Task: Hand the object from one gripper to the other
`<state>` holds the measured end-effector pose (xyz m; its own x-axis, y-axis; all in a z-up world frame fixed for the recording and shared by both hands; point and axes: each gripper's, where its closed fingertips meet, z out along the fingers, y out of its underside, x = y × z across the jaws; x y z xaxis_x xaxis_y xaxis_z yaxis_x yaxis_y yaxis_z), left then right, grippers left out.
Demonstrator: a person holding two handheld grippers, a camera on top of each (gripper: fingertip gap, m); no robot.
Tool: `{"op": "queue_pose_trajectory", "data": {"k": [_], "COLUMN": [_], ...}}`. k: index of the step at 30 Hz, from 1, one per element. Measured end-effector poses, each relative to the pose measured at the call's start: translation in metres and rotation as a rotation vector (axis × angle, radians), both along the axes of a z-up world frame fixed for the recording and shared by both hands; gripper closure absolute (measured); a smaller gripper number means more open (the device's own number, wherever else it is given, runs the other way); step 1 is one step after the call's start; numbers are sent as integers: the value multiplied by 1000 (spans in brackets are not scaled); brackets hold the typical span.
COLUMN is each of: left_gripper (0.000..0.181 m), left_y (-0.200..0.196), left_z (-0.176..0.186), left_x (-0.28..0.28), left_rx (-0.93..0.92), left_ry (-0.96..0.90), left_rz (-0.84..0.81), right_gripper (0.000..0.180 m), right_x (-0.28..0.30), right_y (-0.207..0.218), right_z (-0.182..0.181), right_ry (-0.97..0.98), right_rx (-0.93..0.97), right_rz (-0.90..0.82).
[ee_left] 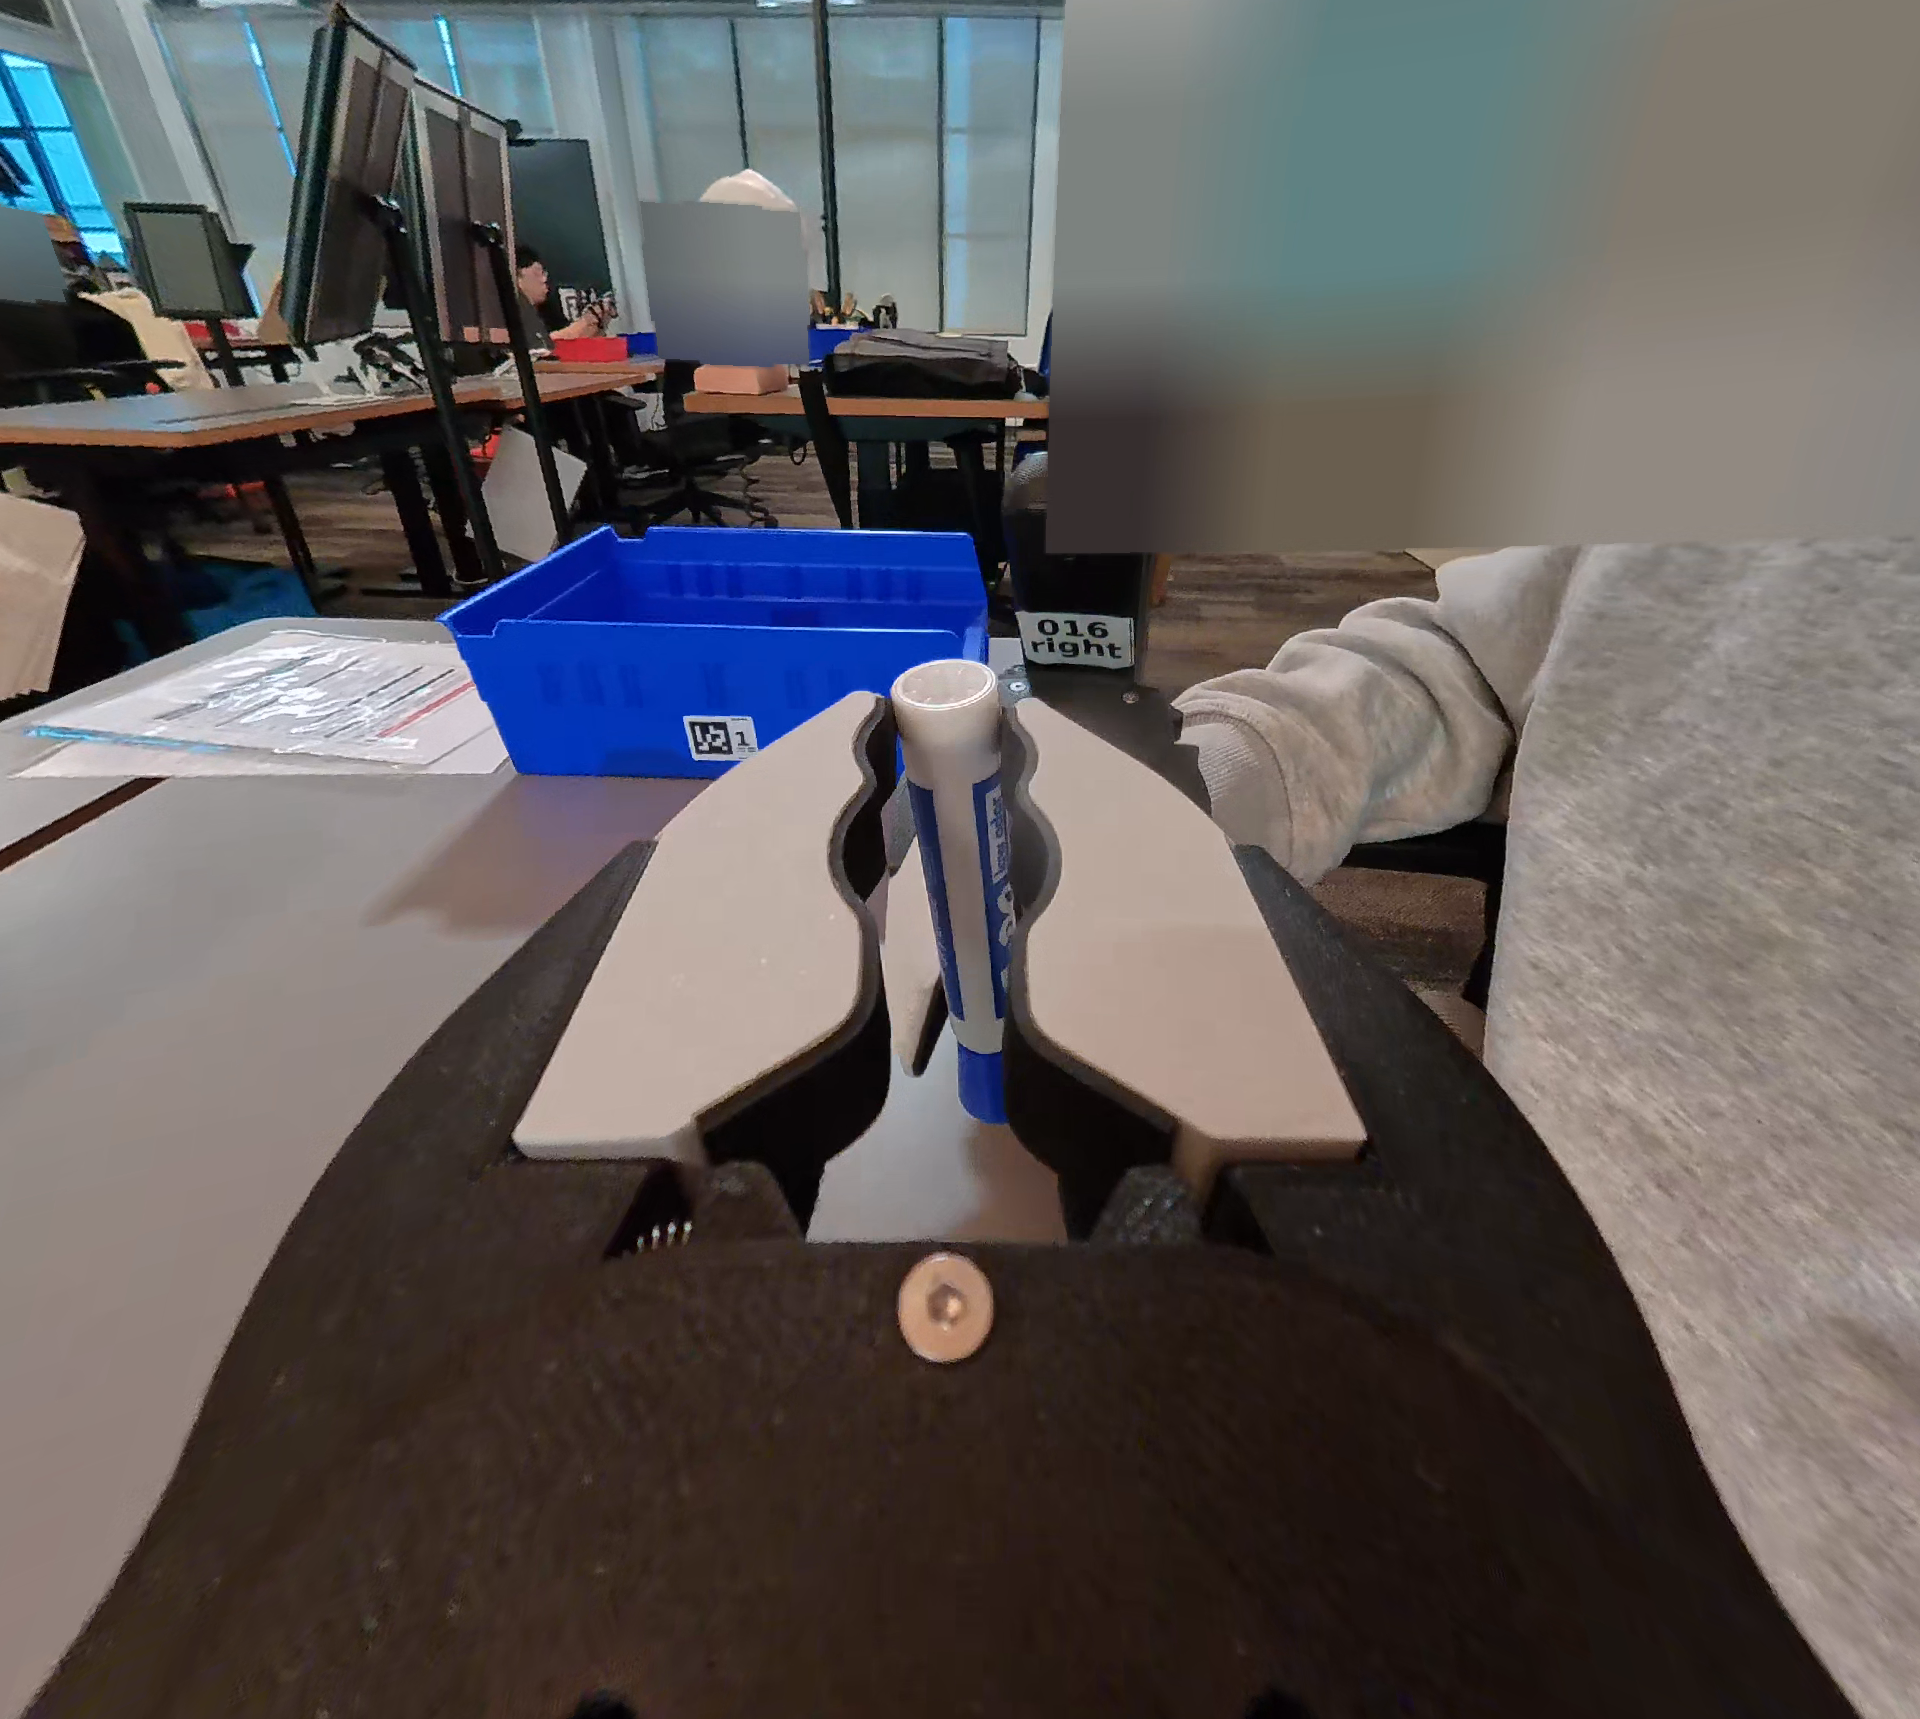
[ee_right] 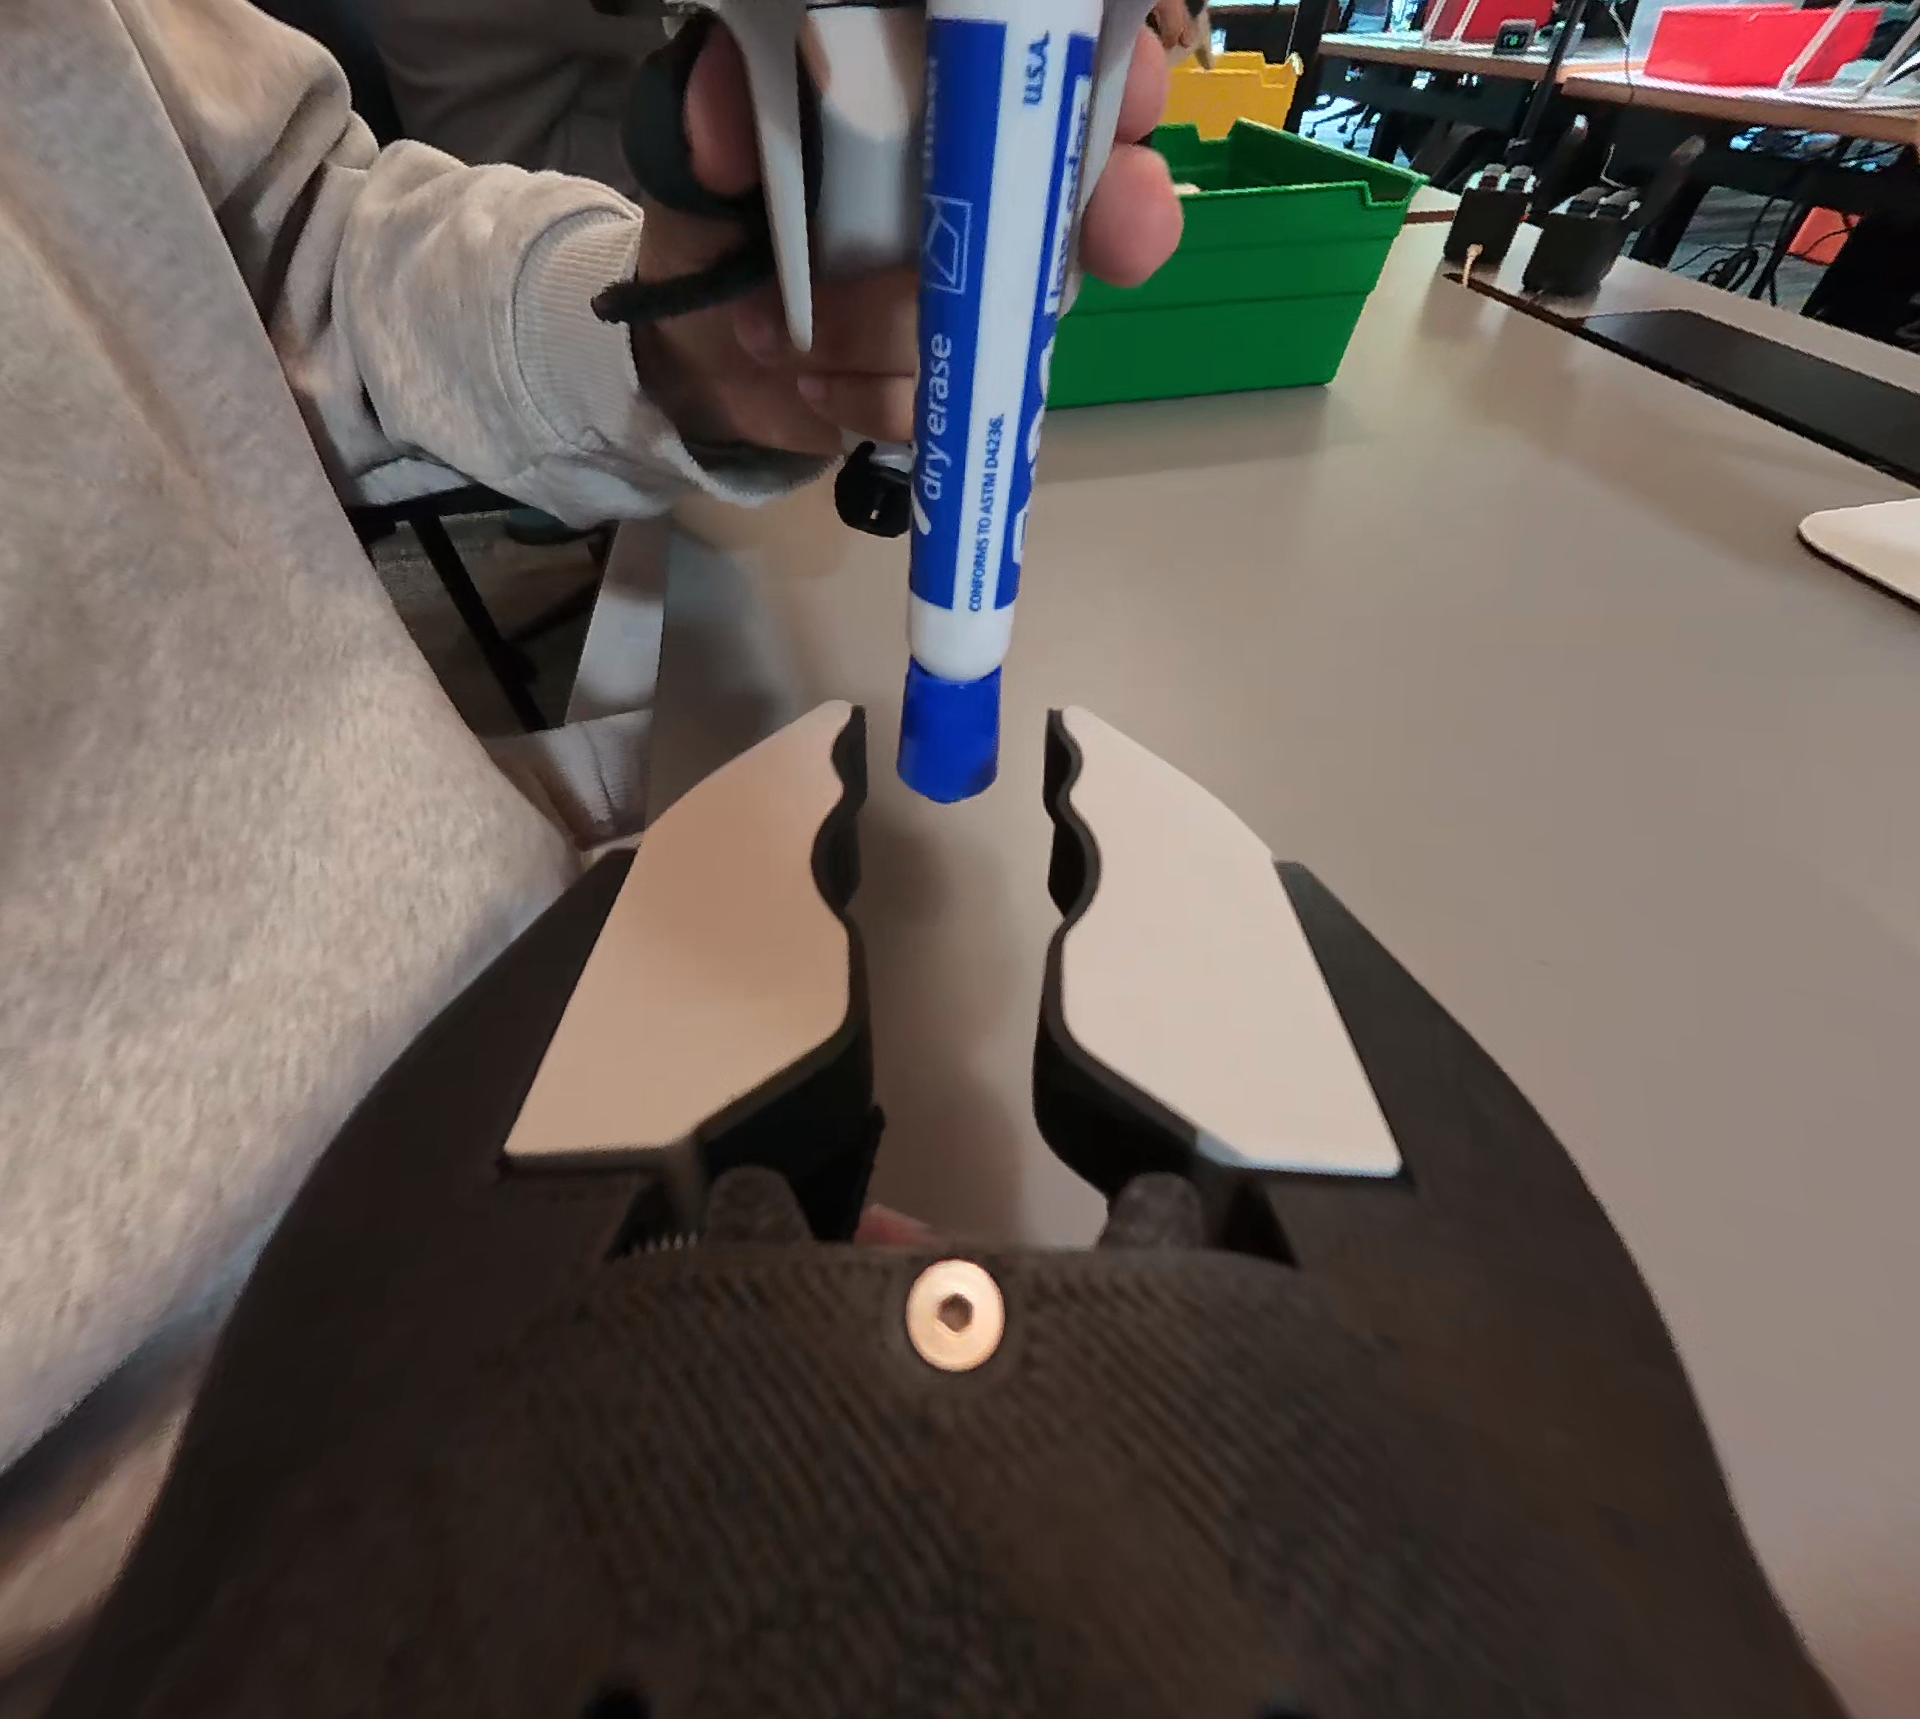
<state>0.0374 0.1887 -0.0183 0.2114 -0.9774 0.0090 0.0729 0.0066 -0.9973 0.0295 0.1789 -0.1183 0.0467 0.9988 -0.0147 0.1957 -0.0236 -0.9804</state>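
- The marker (ee_left: 951, 880), a white barrel with a blue cap at its lower end, is clamped near its upper end by the left gripper (ee_left: 948, 739) at the frame's centre.
- It is judged light, rigid and smooth, so slipping is possible; the bare lower barrel above the cap is the likely place to be taken.
- In the right wrist view, the right gripper (ee_right: 954, 734) is seen with fingers apart, the cap just at their tips, untouched.
- A blue bin (ee_left: 717, 641) is shown only by the left view; a green bin (ee_right: 1236, 267) only by the right.
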Motion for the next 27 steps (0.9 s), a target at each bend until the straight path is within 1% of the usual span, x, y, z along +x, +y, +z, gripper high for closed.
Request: {"op": "queue_pose_trajectory", "data": {"k": [5,10,14,15,17,18,20,21,27], "left_gripper": [163,162,162,155,122,111,99,97,96], "left_y": [-2,-2,-1,0,4,6,10,12,17], "left_z": [2,2,2,3,4,3,2,0,-10], "left_x": [1,1,1,2,3,4,4,4,5], "left_rx": [3,18,23,27,26,27,27,21,-91], "left_ry": [-9,-8,-19,-29,-40,-38,-43,-47,-75], "left_rz": [-1,8,17,23,53,67,94,100,73], "right_gripper": [150,160,161,160,161,161,161,161,161], "right_x": [-4,-6,-6,-6,-6,-5,-3,-2,7], "right_y": [-1,-1,-2,-2,0,1,5,7,13], "right_z": [1,3,3,4,7,8,12,14,36], "right_ry": [3,17,21,28,44,53,74,89,223], "right_rx": [-4,2,-33,-45,-56,-58,-58,-61,-88], "right_rz": [-2,-1,16,15,5,0,-13,-18,-41]}}
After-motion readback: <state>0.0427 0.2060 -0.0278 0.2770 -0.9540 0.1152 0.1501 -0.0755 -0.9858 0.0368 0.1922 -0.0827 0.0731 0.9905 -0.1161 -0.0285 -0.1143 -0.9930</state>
